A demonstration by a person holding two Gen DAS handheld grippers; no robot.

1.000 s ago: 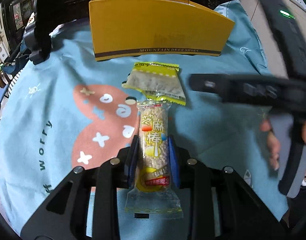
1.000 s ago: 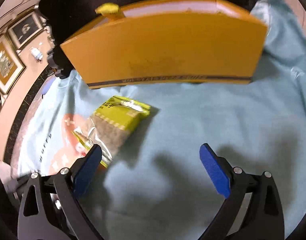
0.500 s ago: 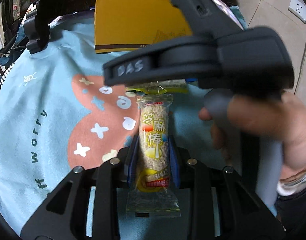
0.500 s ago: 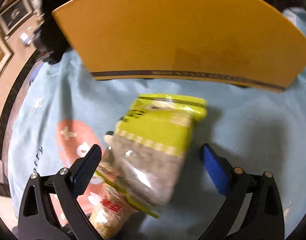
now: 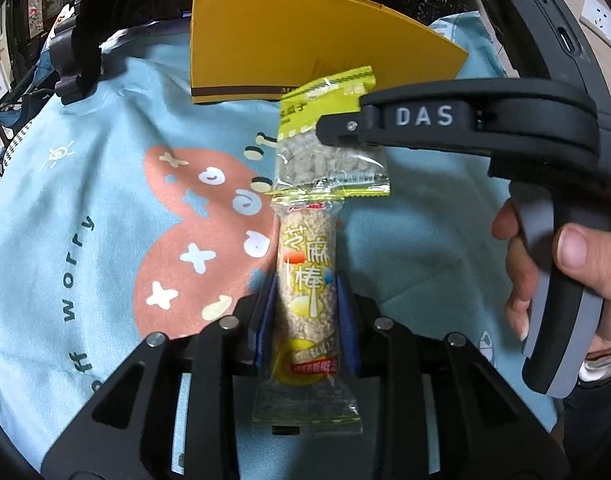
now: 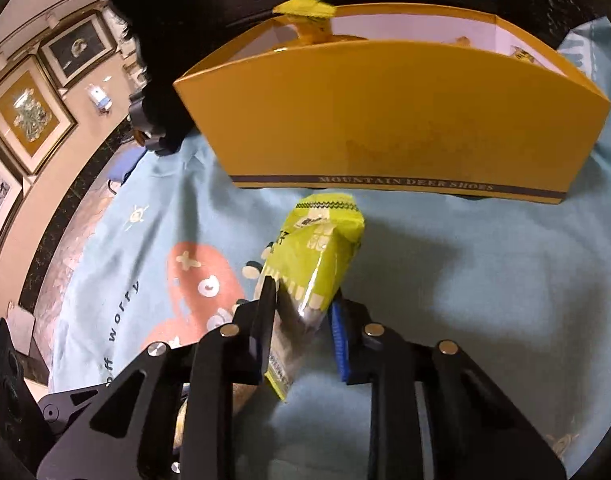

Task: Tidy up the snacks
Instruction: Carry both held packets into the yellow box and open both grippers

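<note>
Right gripper (image 6: 301,312) has just been closing and now pinches the yellow-green seed packet (image 6: 317,256), lifted off the cloth just ahead of its fingers. Left gripper (image 5: 305,312) clamps the sesame bar (image 5: 307,280) lengthwise. Both pickups look done; next, I'd judge, each snack goes up and over the near wall into the orange box (image 6: 385,120) beyond. Underneath lies a blue cartoon cloth (image 5: 85,160); framed pictures (image 6: 29,116) hang to the left.

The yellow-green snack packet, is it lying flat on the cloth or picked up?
Picked up: the right gripper has just closed on the yellow-green snack packet, which tilts up off the blue cloth.
</note>
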